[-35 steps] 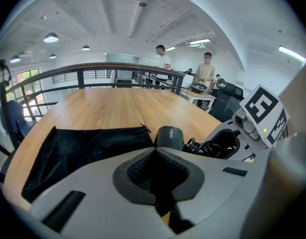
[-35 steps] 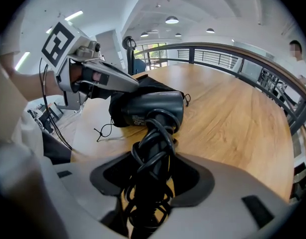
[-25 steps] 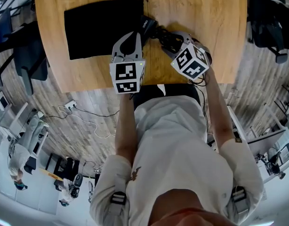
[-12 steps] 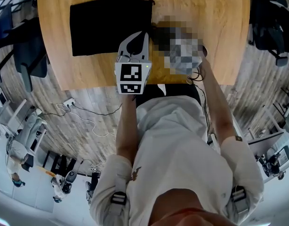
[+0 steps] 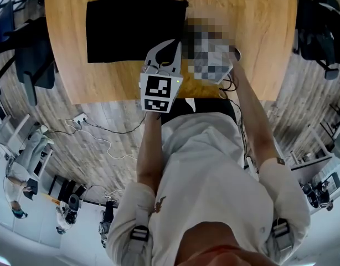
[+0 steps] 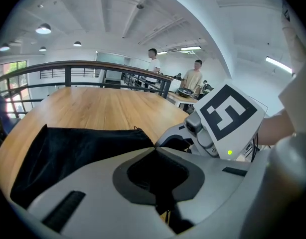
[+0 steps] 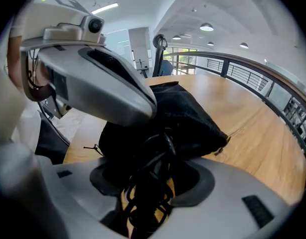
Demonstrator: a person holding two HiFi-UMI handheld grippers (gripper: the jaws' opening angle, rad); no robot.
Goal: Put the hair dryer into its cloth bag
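The black cloth bag [image 5: 134, 29] lies flat on the round wooden table [image 5: 258, 15], its mouth and drawstring at the right end. My left gripper [image 5: 173, 42] sits at that mouth; in the left gripper view its fingertips [image 6: 154, 148] meet, with black cloth pinched between them. My right gripper [image 7: 155, 171] holds the black hair dryer [image 7: 143, 148] with its coiled cord [image 7: 148, 198], right at the bag [image 7: 193, 113] and under the left gripper [image 7: 103, 83]. In the head view a blurred patch covers the right gripper. Its marker cube [image 6: 228, 116] shows in the left gripper view.
The table's near edge runs just in front of the person. Black chairs stand at the left [image 5: 31, 65] and at the right [image 5: 319, 32]. A power strip with a cable [image 5: 81, 119] lies on the floor. Two people [image 6: 193, 78] stand far behind a railing.
The right gripper with the hair dryer has moved left, closer to the bag's mouth and the left gripper, and has rolled. The left gripper stays at the bag's mouth.
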